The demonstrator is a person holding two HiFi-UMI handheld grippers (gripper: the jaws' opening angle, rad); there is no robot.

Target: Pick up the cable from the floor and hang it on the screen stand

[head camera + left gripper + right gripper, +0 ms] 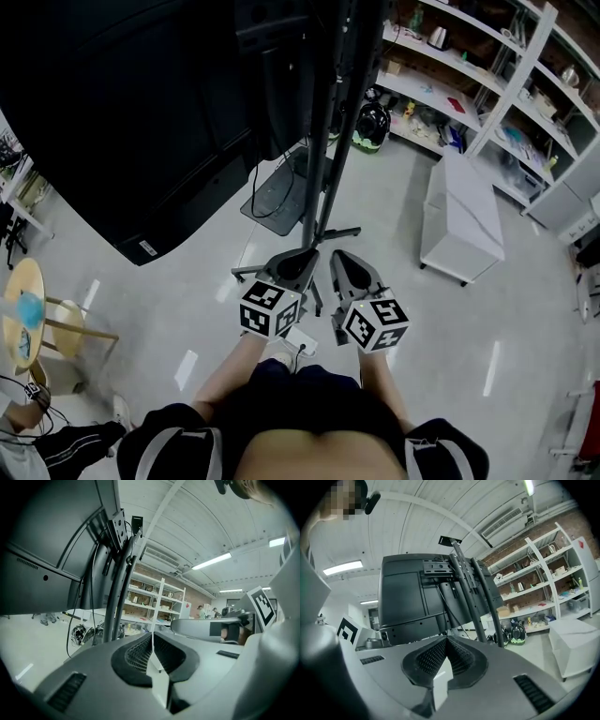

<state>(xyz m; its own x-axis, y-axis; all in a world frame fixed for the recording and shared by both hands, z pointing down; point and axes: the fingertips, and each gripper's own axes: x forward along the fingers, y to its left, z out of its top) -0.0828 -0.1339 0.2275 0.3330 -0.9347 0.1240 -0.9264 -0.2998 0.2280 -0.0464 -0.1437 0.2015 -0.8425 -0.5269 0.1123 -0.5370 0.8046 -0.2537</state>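
The screen stand (328, 122) rises from its floor base just ahead of me and carries a big black screen (122, 112). A thin black cable (272, 202) hangs from the screen's back and loops on the base plate; it also shows as the cable (92, 588) in the left gripper view and the cable (445, 606) in the right. My left gripper (305, 255) and right gripper (342, 255) are side by side, low, pointing at the stand's foot. The left gripper (152, 637) has its pads together with nothing between them, and so does the right gripper (446, 639).
A small white plug block (302, 339) lies on the floor between my hands. A white cabinet on casters (461, 216) stands to the right, shelves (487, 84) line the far wall, and a helmet (372, 127) lies beneath them. A wooden stool (28, 314) is at the left.
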